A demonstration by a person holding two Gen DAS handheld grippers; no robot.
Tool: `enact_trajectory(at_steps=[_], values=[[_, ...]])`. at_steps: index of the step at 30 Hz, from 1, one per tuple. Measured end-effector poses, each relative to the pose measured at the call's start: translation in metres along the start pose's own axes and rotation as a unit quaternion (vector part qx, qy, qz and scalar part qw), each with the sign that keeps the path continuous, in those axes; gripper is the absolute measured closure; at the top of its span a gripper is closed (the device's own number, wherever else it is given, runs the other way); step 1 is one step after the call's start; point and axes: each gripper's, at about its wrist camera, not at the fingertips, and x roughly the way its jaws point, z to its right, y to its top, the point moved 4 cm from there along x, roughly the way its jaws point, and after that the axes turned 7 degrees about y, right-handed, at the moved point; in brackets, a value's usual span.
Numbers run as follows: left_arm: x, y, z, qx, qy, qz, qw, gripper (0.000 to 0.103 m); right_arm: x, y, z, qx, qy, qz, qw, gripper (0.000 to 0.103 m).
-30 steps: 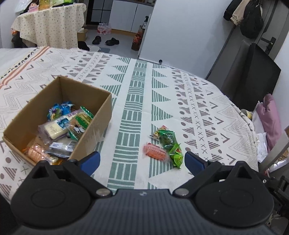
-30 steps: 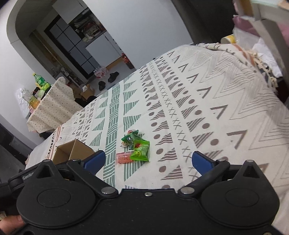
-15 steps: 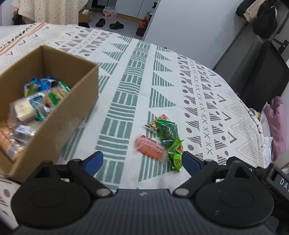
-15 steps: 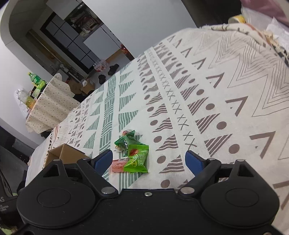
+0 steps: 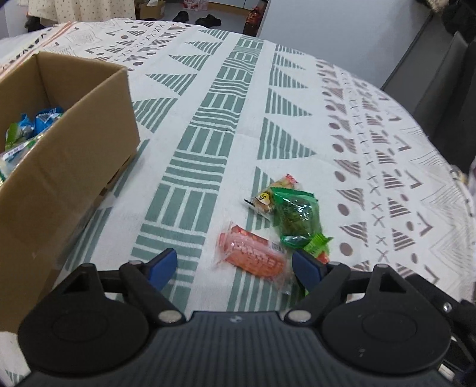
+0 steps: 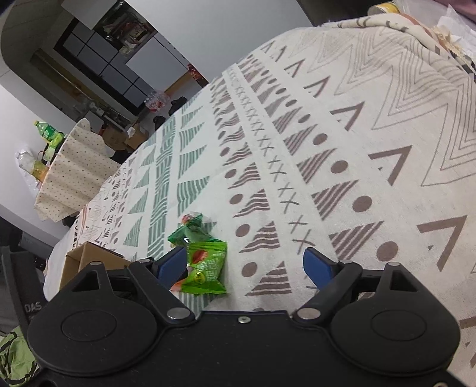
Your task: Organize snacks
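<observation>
Four snack packets lie clustered on the patterned counter (image 5: 226,125), with the cardboard box (image 5: 68,166) of snacks well to their left. The left tool (image 5: 235,268) spreads wide around the orange packet (image 5: 253,253). The right tool (image 6: 244,266) gapes wide and empty, its left finger touching the bright green packet (image 6: 205,268).

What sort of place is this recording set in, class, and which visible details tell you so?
Most likely a lived-in home. A patterned tablecloth covers the work table, shoes sit on the floor beyond it, and a second cloth-covered table carries drink bottles near dark glass-fronted cabinets.
</observation>
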Motion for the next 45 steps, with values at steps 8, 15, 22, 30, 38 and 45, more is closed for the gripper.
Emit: enact_trajectory(at_steps=[8,15,22,30,38,45], values=[[0.009,-0.005,0.004,0.032,0.036,-0.001,0.9988,0.018,0.007,-0.001,0.004,0.002,0.003,-0.010,1.000,0.018],[-0.002,-0.014,-0.013,0.021,0.033,0.007,0.9992,0.056,0.020,0.002,-0.005,-0.009,0.013,-0.018,1.000,0.023],[-0.008,-0.013,-0.034,-0.001,0.005,0.002,1.0000,0.103,0.030,-0.003,-0.026,-0.045,0.024,-0.031,0.998,0.028],[-0.025,-0.005,-0.042,-0.007,-0.024,0.018,0.9995,0.103,0.039,-0.006,-0.035,-0.065,0.023,-0.041,0.997,0.039],[-0.024,0.007,-0.044,-0.045,-0.060,0.007,0.9972,0.094,0.054,-0.008,-0.037,-0.073,0.011,-0.048,0.996,0.039],[-0.014,0.019,-0.029,-0.011,-0.047,0.027,0.9985,0.042,0.067,-0.022,-0.041,-0.095,0.009,-0.092,0.991,0.076]])
